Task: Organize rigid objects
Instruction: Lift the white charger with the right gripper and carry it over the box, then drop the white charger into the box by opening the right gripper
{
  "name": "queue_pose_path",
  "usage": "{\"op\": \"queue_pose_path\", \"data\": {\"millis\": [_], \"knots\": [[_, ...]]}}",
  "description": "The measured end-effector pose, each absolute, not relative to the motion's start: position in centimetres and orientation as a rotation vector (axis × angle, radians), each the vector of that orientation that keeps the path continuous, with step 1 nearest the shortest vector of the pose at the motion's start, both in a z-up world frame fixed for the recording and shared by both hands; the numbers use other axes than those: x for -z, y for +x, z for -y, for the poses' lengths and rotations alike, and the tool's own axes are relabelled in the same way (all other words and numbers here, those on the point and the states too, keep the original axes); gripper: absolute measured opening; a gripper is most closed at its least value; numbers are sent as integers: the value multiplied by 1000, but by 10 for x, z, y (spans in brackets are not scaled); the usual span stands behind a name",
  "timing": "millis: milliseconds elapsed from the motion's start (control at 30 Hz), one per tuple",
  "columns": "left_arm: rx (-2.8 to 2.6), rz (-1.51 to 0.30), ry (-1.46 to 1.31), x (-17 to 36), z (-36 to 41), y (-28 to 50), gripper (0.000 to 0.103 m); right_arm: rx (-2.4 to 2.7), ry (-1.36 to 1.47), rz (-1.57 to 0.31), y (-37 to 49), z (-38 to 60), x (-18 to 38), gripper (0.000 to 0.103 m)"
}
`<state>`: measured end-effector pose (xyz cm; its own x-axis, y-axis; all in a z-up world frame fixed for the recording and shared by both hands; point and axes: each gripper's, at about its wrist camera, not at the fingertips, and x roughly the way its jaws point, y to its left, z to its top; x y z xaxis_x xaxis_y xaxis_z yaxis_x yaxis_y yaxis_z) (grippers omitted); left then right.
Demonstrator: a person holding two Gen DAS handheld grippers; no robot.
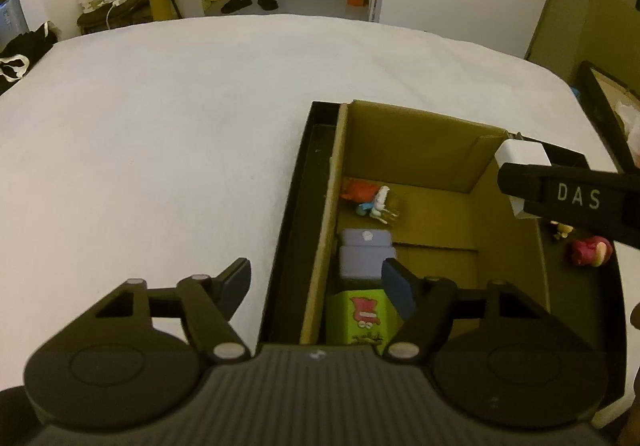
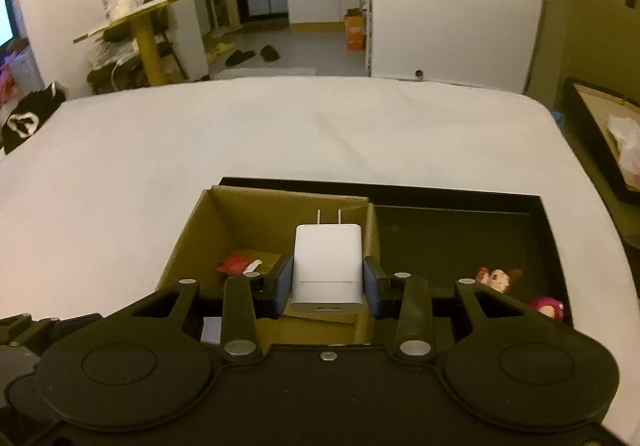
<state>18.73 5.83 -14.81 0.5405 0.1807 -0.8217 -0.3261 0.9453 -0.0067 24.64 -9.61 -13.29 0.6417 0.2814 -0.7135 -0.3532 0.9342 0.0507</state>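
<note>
Spread fingers of the left gripper (image 1: pixel 316 288) hang empty over the near left corner of the cardboard box (image 1: pixel 440 133), above the green carton (image 1: pixel 356 316) and the grey block (image 1: pixel 366 258) inside it. From the right wrist, the right gripper (image 2: pixel 327 282) pinches the white charger (image 2: pixel 327 266) over the box's right wall (prongs pointing away). Released here, I judge it could catch that wall and tip into the black tray (image 2: pixel 460 230) beside the box.
</note>
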Motion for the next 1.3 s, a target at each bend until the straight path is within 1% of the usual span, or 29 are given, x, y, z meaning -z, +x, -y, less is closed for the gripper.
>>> {"op": "queue_pose_path", "data": {"millis": [100,133,167,200,233,267,333,367,433,633,667,700,733,767,933,1067,1233,1300], "knots": [[-308,-964,-168,151,-61,191,67,-366,-119,-812,252,88,135,37],[-307,-969,-171,153,-62,192,64,-369,-125,-817,253,86,136,37],[-303,-976,-176,154,-63,193,57,-373,-132,-824,255,84,137,37],[-301,-985,-184,156,-65,194,54,-378,-139,-827,255,82,138,37],[-302,-995,-195,158,-67,195,44,-383,-150,-828,256,79,139,37],[-303,-1005,-206,160,-69,197,32,-386,-166,-827,257,77,139,37],[-296,-1016,-222,163,-71,198,20,-392,-186,-827,258,74,140,37],[-291,-1014,-222,163,-71,198,16,-394,-192,-827,258,72,141,37],[-277,-1011,-221,163,-70,198,12,-400,-213,-825,260,69,141,37],[-275,-1010,-241,165,-71,199,11,-428,-265,-798,265,62,140,37],[-276,-1010,-237,165,-71,199,11,-439,-274,-776,263,62,139,39],[-276,-1009,-231,165,-70,199,11,-437,-290,-759,262,62,138,48],[-275,-1006,-226,165,-70,199,11,-424,-310,-752,261,62,138,52],[-269,-999,-224,164,-69,198,11,-421,-317,-744,259,65,137,54],[-283,-988,-206,160,-66,196,11,-422,-283,-761,246,85,136,54],[-280,-975,-180,156,-61,192,11,-403,-225,-765,242,104,133,60],[-284,-940,-144,147,-55,185,11,-370,-181,-764,235,124,134,62],[-284,-937,-131,145,-52,184,12,-373,-165,-763,232,129,134,69]]}}
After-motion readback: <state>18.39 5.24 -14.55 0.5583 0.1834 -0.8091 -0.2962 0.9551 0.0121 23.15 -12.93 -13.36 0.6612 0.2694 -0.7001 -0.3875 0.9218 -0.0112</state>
